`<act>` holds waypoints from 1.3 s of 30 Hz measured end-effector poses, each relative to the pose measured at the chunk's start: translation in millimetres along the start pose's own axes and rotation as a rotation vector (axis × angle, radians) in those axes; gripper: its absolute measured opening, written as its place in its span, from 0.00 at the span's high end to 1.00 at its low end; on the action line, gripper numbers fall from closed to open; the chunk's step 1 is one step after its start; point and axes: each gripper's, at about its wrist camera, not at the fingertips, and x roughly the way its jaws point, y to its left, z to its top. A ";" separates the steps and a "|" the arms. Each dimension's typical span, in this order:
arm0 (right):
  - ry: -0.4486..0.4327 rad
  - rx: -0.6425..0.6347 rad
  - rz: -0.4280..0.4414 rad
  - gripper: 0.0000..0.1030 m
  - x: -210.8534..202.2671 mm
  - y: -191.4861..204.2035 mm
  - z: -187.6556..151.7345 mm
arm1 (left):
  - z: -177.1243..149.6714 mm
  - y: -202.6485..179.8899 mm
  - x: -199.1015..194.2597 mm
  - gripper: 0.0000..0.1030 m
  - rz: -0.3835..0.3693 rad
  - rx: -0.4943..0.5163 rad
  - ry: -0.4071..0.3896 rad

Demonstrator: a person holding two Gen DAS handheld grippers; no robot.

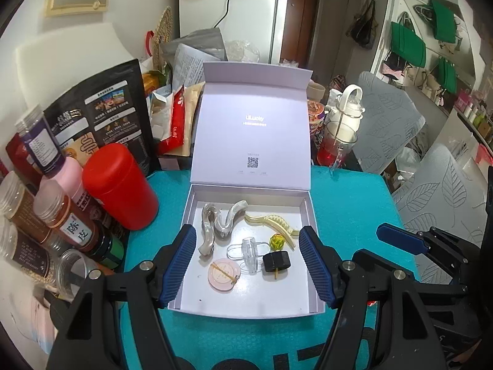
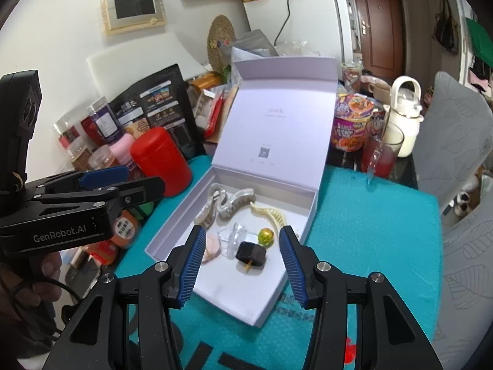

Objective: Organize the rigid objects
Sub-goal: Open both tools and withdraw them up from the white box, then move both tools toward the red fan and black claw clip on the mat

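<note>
Blue-padded left gripper and right gripper are held above the white gift box, jaws apart, nothing clamped. Collected inside, judged sorted: pearly hair claws, cream hair claw, clear clip, black clip, pink disc. Lid is left upright for access; red canister stands just beside, on a teal mat.
</note>
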 end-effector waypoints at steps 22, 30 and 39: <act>-0.080 -0.072 0.059 0.52 -118.0 -15.8 -35.6 | -49.9 -75.1 -102.8 0.33 0.099 -0.090 -0.096; -0.080 -0.100 0.093 0.52 -155.2 -40.5 -59.0 | -70.4 -119.2 -124.7 0.33 0.129 -0.120 -0.116; -0.071 -0.133 0.111 0.51 -186.8 -73.2 -81.1 | -93.0 -163.9 -133.5 0.33 0.137 -0.155 -0.124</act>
